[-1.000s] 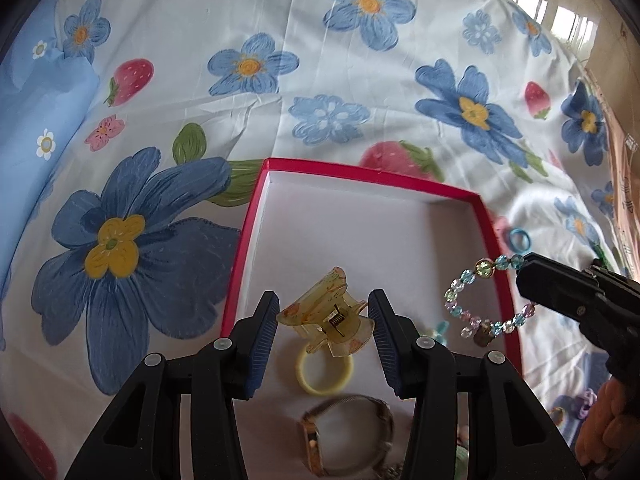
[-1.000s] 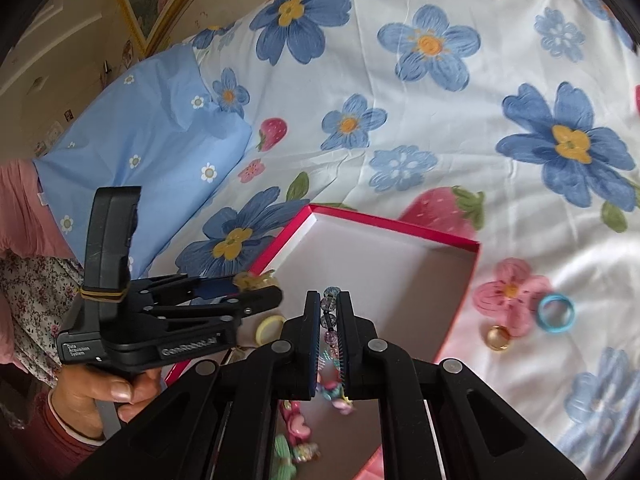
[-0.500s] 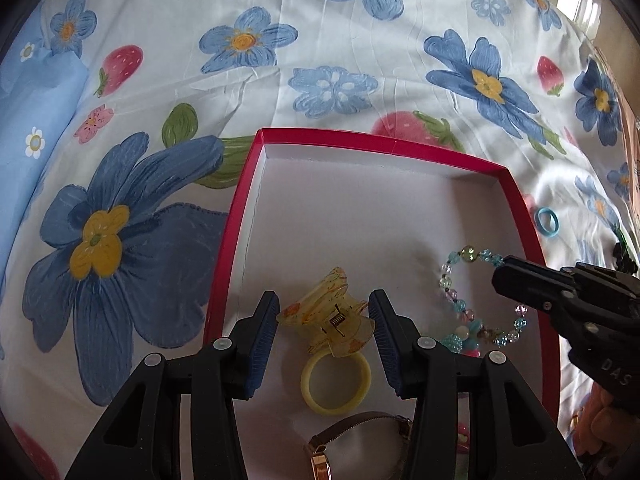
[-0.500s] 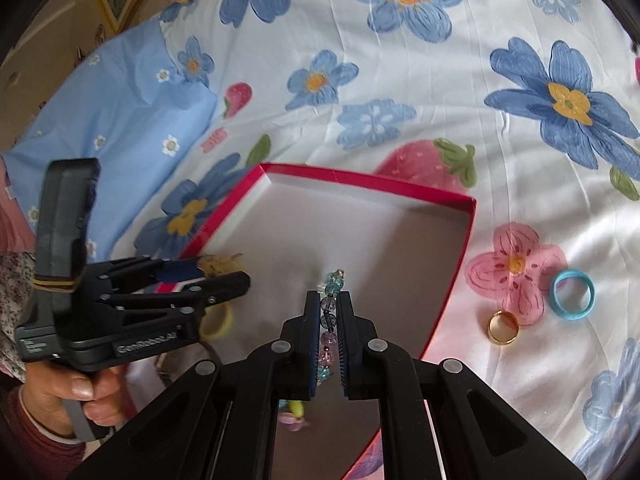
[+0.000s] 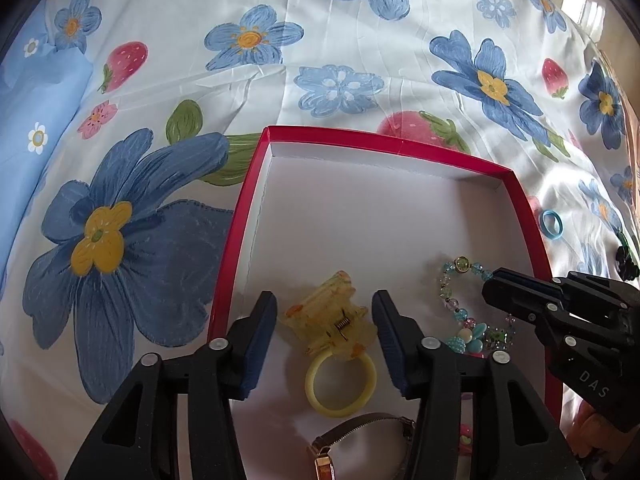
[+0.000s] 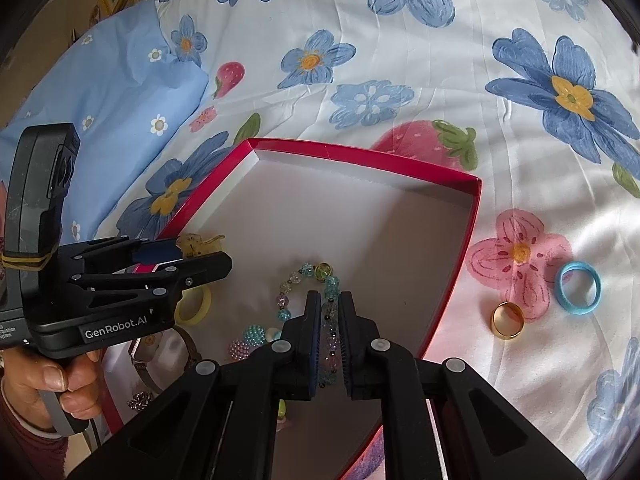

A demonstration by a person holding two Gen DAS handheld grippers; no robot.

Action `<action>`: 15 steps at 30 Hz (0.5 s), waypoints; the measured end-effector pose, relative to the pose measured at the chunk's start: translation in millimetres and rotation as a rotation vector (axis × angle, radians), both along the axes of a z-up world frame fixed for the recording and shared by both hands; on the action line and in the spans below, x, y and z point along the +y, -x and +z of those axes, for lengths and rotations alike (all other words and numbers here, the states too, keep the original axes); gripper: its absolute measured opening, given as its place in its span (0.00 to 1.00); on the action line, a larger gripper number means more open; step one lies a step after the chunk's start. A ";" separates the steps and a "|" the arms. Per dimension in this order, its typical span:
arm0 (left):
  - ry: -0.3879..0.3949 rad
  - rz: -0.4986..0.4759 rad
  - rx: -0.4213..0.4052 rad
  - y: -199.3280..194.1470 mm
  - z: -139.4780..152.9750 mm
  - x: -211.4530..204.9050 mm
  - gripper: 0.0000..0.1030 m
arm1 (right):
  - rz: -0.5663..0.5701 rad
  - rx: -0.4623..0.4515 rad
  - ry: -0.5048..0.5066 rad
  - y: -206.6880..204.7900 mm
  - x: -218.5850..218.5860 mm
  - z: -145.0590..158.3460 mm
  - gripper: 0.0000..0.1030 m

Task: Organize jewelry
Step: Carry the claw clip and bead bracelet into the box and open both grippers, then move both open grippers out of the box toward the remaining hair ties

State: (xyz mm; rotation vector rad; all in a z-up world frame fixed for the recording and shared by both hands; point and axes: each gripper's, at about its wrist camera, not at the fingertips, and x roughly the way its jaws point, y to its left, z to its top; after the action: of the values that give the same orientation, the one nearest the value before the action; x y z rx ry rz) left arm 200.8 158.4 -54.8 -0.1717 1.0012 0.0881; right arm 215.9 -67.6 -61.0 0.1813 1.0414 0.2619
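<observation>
Bedding came first in both of my views: a white sheet (image 5: 360, 60) printed with blue flowers and strawberries filled everything, with a plain blue pillow (image 6: 120, 92) off at ten o'clock in the right wrist view. On the sheet sat the red box (image 5: 240, 216) with its white floor, and that was where most of the jewelry lay. My left gripper (image 5: 324, 340) pointed down into the box from six o'clock; its jaws were opening, and the yellow hair claw (image 5: 328, 320) sat between the pads on the box floor with a gap showing on each side, so nothing pressed on it. A hand (image 6: 60, 384) held that gripper's handle at eight o'clock in the right view. My right gripper (image 6: 330, 340) came in at three o'clock in the left view, and its jaws stood almost together, clamped on the beaded bracelet (image 6: 308, 280), whose loop lay on the box floor toward twelve o'clock from the fingertips. Just at six o'clock from the claw, touching it, lay a yellow ring (image 5: 340, 388), and below that a watch (image 5: 360, 436) was partly cut off by the frame edge. Beaded charms (image 6: 248, 340) clustered at nine o'clock from my right fingers. Outside the box, at three o'clock on the sheet, lay a blue ring (image 6: 578, 288) and, near it, a smaller gold ring (image 6: 508, 320).
</observation>
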 end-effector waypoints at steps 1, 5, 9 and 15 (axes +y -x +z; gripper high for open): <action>-0.002 0.001 0.001 0.2 0.2 -0.4 0.53 | -0.001 0.001 -0.006 0.2 -0.9 0.3 0.10; -0.001 0.007 0.006 0.7 0.6 -0.8 0.55 | -0.007 -0.001 -0.022 1.3 -2.1 3.0 0.17; 0.008 0.014 0.008 2.0 2.2 0.2 0.59 | -0.014 -0.015 -0.043 5.5 -4.6 10.4 0.34; 0.030 0.040 -0.021 16.0 13.8 0.9 0.72 | -0.028 -0.049 -0.066 21.9 -16.9 30.7 0.35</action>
State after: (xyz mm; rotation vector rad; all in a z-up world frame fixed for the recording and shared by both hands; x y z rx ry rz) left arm 184.8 159.2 -41.0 -0.2195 0.9785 0.1075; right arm 194.0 -84.5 -30.2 0.2483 0.9820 0.2740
